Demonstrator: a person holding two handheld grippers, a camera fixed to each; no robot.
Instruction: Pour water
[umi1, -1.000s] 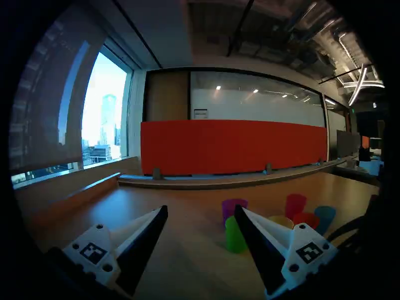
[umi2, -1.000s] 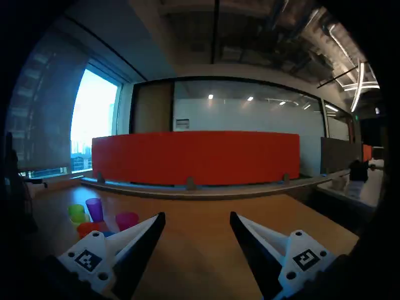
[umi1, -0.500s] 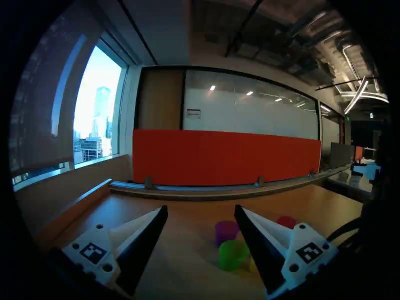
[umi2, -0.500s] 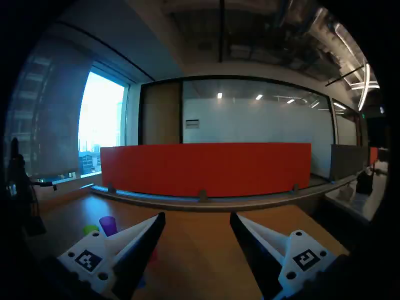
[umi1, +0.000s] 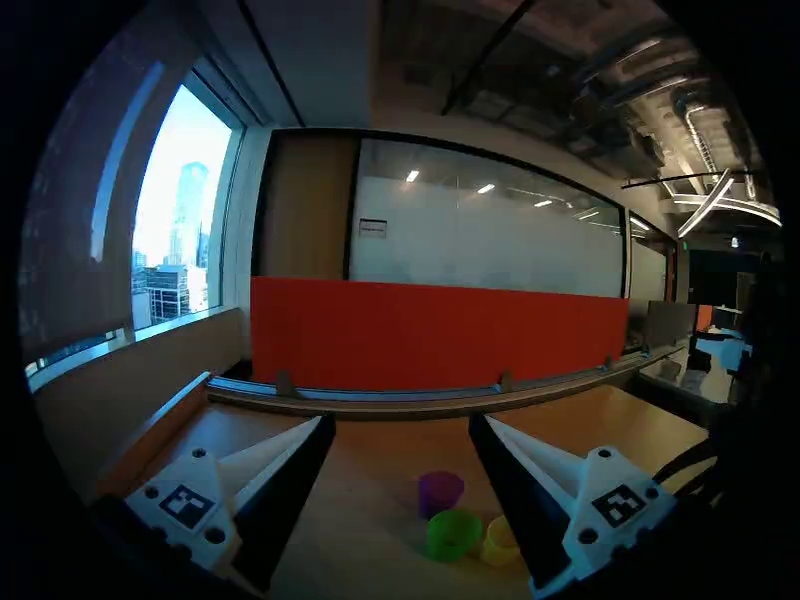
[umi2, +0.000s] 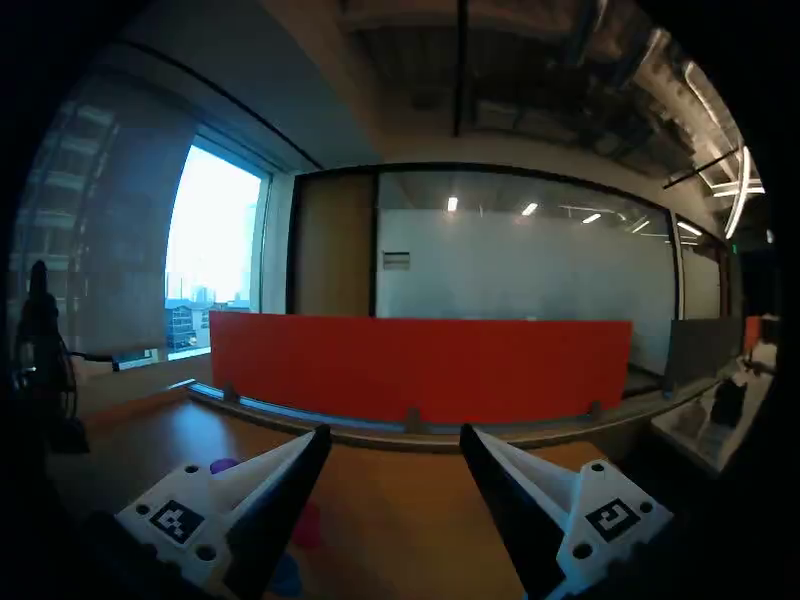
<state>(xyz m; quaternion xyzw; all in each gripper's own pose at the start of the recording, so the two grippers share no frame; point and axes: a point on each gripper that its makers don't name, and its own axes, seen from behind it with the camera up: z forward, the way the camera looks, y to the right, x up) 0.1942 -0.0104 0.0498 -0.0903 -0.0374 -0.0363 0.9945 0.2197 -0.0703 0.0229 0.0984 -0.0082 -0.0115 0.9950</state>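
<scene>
The left gripper (umi1: 400, 420) stands wide and empty over the bench (umi1: 380, 470). In the lower middle of its view, inside its opening and toward picture right, sit three upright cups: purple cup (umi1: 441, 492) behind, green cup (umi1: 452, 533) and yellow cup (umi1: 499, 540) in front. The right gripper (umi2: 393, 430) is wide and empty too; a pink cup (umi2: 308, 525) and blue cup (umi2: 287, 575) peek out at its lower left, half hidden. The left gripper looks nearer and better lined up, needing to dip forward and down

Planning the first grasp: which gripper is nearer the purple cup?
Left, likely. The purple cup sits just ahead, between the fingers of the left gripper; from the right gripper it lies off to its left.
</scene>
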